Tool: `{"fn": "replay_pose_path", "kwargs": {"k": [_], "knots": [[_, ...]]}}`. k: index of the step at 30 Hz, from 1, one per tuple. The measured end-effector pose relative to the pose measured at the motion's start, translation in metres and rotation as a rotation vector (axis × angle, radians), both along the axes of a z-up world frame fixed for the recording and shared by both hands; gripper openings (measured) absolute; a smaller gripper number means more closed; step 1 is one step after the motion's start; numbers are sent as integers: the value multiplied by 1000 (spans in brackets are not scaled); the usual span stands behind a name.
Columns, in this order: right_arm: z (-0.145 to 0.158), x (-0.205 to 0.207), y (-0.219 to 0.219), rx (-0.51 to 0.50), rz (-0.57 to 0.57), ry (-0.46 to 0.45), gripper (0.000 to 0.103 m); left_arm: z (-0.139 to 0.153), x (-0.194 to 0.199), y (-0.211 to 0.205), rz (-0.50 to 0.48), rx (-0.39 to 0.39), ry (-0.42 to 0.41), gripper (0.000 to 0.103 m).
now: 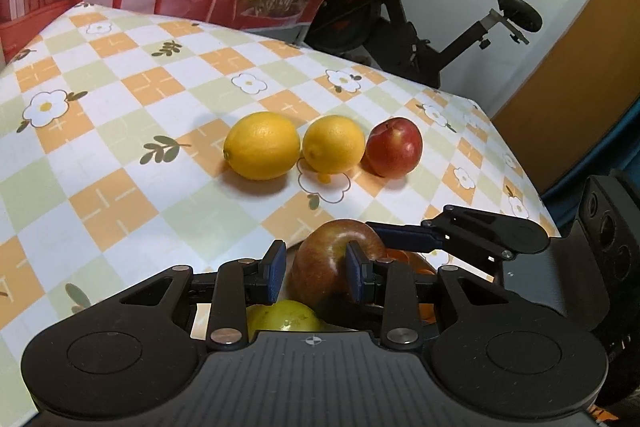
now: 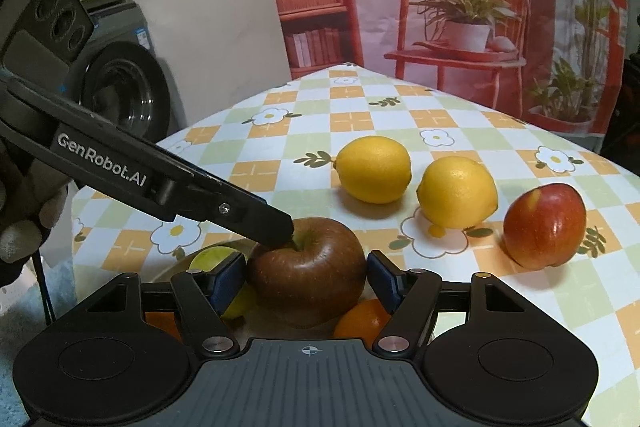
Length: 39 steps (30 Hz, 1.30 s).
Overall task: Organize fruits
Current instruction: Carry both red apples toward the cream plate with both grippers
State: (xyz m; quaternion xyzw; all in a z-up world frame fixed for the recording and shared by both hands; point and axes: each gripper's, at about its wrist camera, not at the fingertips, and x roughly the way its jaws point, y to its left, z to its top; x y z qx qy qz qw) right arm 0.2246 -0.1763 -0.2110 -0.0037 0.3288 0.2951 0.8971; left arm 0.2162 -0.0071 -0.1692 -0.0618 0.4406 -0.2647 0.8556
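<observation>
A dark red apple [image 1: 320,259] [image 2: 308,279] hangs just above a pale dish [image 2: 168,269] that holds a green apple [image 2: 212,257] [image 1: 288,317] and an orange [image 2: 360,319]. My right gripper [image 2: 306,283] is shut on the dark apple's two sides; one of its fingers [image 1: 404,239] shows in the left wrist view. My left gripper [image 1: 316,271] [image 2: 280,227] pinches the same apple's shoulder, one pad in the stem hollow. On the checked cloth beyond lie two lemons [image 1: 262,145] [image 1: 334,144] and a bright red apple [image 1: 394,147] in a row.
The table's right edge [image 1: 532,187] drops off close to the red apple. An exercise bike [image 1: 400,27] stands behind the table, a washing machine [image 2: 124,95] beside it. A printed backdrop [image 2: 460,7] hangs at the far side. A gloved hand [image 2: 20,227] holds the left gripper.
</observation>
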Motion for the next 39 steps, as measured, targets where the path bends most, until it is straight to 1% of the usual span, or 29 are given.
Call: {"fn": "replay_pose_path", "kwargs": {"k": [7,9,11,13,18,21,25,35,39], "knots": [[4,-4,-3,-4,-5,-11,62,0,2,1,2,0,1,34],[5,-6,-4,-4,-4,-16,57,0,2,1,4,0,0,35],[5,-10,-3,-14,-2,-25,57,1,2,0,6,-1,1,34],[5,-11,-4,-12,-2,-30,56,1,2,0,5,4,-1,34],[2,-9,-5,29,-4,-29,56,1,3,2,12,10,-3,34],[-1,-10,-6,46,-6,-35,57,-1,5,4,24,-2,9,35],[-3,-10,-11,69,-18,-19,56,0,3,-1,11,2,2,35],[0,-19,-8,54,-45,-48,56,1,2,-4,20,14,-2,35],[5,-21,-11,47,-57,-73,56,7,1,-3,45,14,-27,35]]}}
